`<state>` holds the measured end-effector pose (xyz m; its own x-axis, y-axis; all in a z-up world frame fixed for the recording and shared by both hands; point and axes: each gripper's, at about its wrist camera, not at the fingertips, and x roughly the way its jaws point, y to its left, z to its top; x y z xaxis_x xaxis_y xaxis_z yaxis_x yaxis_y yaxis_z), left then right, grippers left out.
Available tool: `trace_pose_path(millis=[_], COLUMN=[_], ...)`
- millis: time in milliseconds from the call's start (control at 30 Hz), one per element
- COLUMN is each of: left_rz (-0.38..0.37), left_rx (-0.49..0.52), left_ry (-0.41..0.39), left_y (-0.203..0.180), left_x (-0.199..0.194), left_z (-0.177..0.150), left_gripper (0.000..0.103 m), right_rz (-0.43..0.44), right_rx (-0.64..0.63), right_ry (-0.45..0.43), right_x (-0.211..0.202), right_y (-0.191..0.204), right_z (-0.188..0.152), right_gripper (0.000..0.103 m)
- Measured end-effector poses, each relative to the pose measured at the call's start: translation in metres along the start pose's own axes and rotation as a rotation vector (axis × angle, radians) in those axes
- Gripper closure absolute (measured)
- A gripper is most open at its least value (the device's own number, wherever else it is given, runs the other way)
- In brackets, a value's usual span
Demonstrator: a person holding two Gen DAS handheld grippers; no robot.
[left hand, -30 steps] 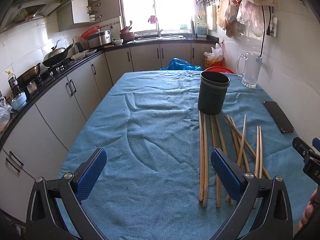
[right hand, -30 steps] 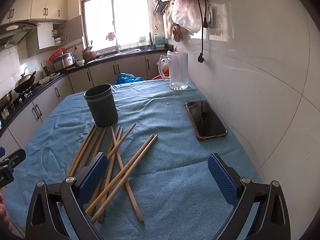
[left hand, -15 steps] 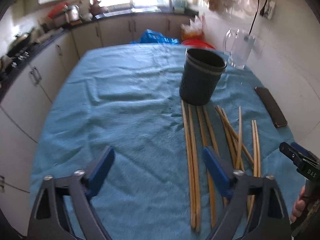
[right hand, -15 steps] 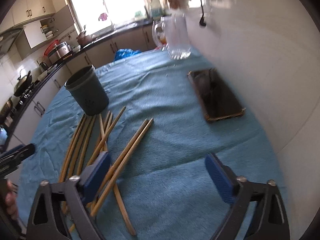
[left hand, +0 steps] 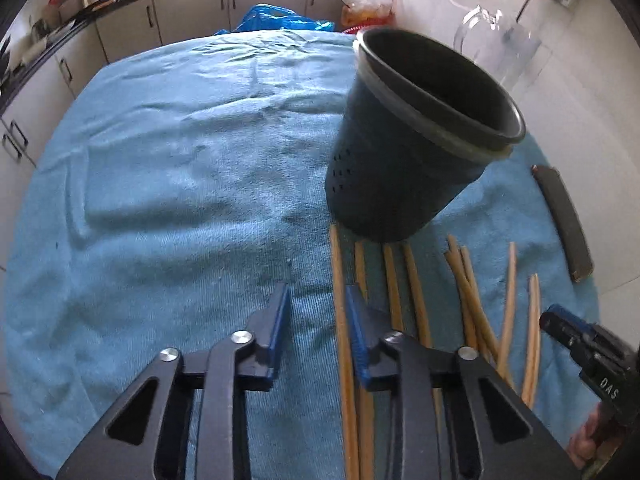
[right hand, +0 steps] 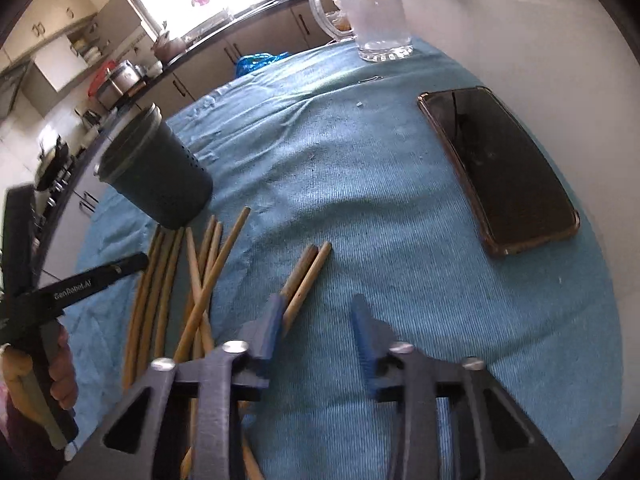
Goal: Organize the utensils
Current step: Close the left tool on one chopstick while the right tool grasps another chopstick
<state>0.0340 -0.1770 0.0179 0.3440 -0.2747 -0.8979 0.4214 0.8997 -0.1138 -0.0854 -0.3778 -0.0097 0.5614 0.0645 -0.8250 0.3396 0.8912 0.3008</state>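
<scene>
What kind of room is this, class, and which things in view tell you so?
Most likely a home kitchen: cabinets under a dark counter, a stove with a pan, and chopsticks lying beside a holder on the cloth-covered table.

Bare cloth [left hand: 168, 184] lies open left of holder [left hand: 404, 168] and chopsticks [left hand: 342, 320].

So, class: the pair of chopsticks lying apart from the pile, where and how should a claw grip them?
Grip the pair of chopsticks mid-shaft, from above, fingers straddling both across their width. They lie flat and side by side on the blue cloth, so this likely lifts them together.
</scene>
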Motion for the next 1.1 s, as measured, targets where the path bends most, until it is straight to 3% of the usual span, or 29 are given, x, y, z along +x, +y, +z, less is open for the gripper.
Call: trace_pose_path(millis=[100,167,433,633,667,800,1033,1067,1100], left_rz=[0.027,0.068,0.083,0.072,0.068,0.065,0.034,0.029,0.027], left_rx=[0.03,0.059,0.032,0.024,0.019,0.009,-0.025,-0.03,-0.037], left_ry=[-0.008,-0.013,0.01,0.002,0.003,0.005,0.022,0.024,0.026], left_y=[-0.005,-0.008,0.018,0.03,0.029,0.034,0.034,0.035,0.036], left_x=[0.001,0.001,-0.006,-0.012,-0.012,-0.007,0.005,0.005,0.004], left_z=[0.001,-0.001,-0.006,-0.012,-0.012,-0.008,0.011,0.012,0.012], left_gripper=[0.085,0.094,0.097,0.096,0.096,0.096,0.096,0.097,0.097], right_rz=[-0.021,-0.047,-0.101,0.003,0.02,0.09,0.086,0.072,0.066], right_rx=[-0.021,-0.039,-0.084,0.01,0.001,-0.016,0.011,0.014,0.015], right_ry=[-0.002,-0.003,0.056,0.051,0.011,0.008,0.081,0.093,0.094], right_x=[0.003,0.005,0.009,-0.001,-0.009,-0.011,0.034,0.04,0.043], right_y=[0.005,0.008,0.005,-0.002,0.002,0.02,0.04,0.042,0.043], right_z=[0.005,0.008,0.017,0.022,0.023,0.034,0.055,0.056,0.057], right_gripper=[0.076,0.078,0.087,0.087,0.086,0.058,0.058,0.062,0.087])
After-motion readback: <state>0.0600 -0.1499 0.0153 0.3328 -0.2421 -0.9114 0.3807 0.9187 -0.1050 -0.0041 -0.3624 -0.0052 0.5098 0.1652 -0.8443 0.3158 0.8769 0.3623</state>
